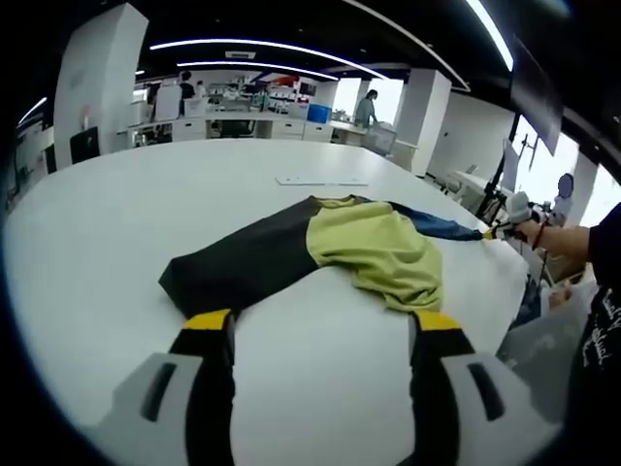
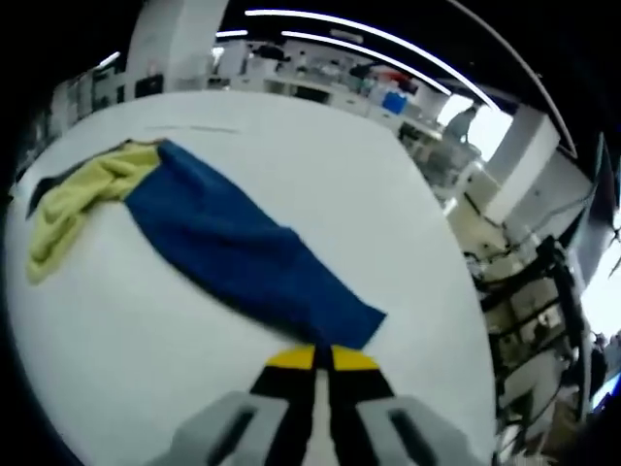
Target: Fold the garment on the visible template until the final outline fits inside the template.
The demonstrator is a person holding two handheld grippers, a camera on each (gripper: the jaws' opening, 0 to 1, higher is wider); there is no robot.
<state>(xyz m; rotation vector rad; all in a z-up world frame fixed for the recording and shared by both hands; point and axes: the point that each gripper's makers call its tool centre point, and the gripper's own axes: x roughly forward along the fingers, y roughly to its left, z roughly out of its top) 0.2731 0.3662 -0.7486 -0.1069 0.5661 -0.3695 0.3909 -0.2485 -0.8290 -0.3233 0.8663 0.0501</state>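
Left gripper view: the left gripper [image 1: 320,328] hangs just over the white counter [image 1: 107,243], its two yellow-tipped fingers [image 1: 207,320] spread wide with nothing between them but bare counter. Ahead, toward twelve o'clock, lies the garment [image 1: 320,250], spread loosely across the counter: a black part at nine o'clock, a rumpled yellow-green part in the middle, a blue part trailing off to three o'clock. The black edge sits just beyond the left finger's tip; whether they touch, I cannot tell. At three o'clock a hand [image 1: 532,229] with the other gripper sits at the end of the blue sleeve. A flat white strip [image 1: 320,181] lies on the counter beyond the garment, toward twelve.

Right gripper view: the right gripper [image 2: 315,357] has its yellow fingertips [image 2: 289,358] pressed together, right at the end of the blue sleeve [image 2: 243,254]. The cloth's edge meets the tips; whether fabric is pinched between them, I cannot tell. The blue sleeve runs away to ten o'clock, where the yellow part [image 2: 82,199] bunches up.
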